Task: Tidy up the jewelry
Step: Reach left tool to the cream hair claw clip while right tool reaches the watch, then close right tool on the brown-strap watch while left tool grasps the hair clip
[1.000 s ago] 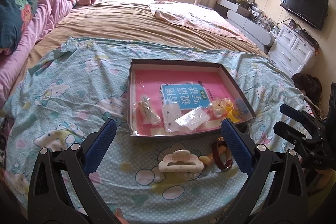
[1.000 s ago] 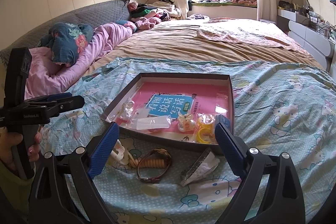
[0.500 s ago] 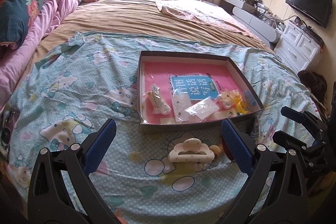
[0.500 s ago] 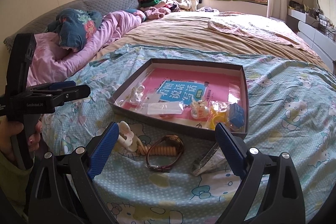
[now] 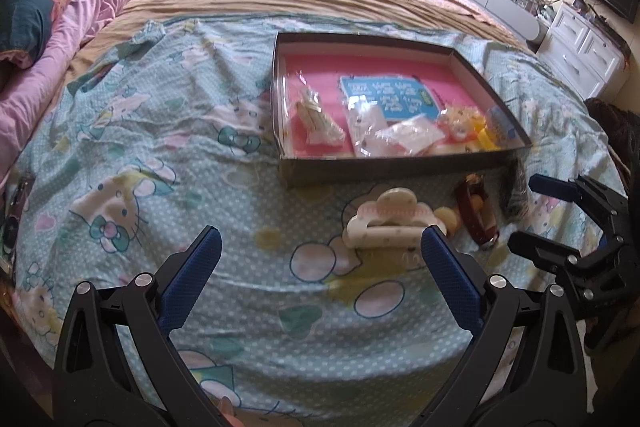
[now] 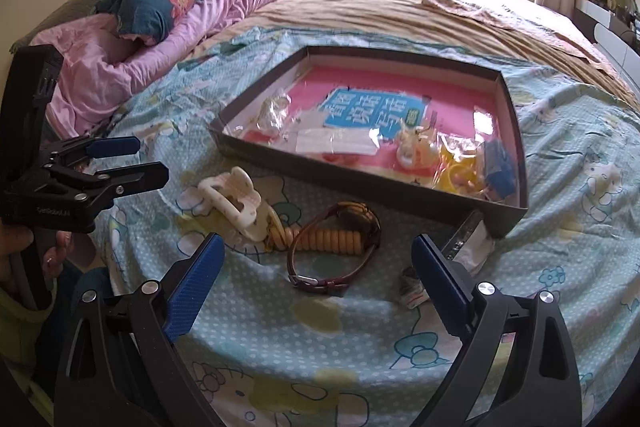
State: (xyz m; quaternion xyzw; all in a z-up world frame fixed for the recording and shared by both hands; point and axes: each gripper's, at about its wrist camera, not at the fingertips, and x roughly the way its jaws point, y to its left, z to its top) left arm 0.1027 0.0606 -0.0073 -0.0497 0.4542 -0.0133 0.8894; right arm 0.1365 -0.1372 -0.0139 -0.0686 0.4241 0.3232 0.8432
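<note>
Claws both spread wide and empty above the near edge of the bed: left claw [image 5: 318, 261], right claw [image 6: 316, 261]. Cream hair clip [image 5: 394, 227] on the blue cartoon sheet [image 5: 160, 155], at 1 o'clock from the left claw; beaded bracelet [image 6: 320, 239] and maroon-strapped watch [image 6: 340, 255] touching, at 12 o'clock from the right claw. Shallow box [image 6: 360, 195] with pink floor and bagged trinkets just beyond, at 12 o'clock.

"看图说话写话" on blue booklet [image 6: 374, 111]
</note>
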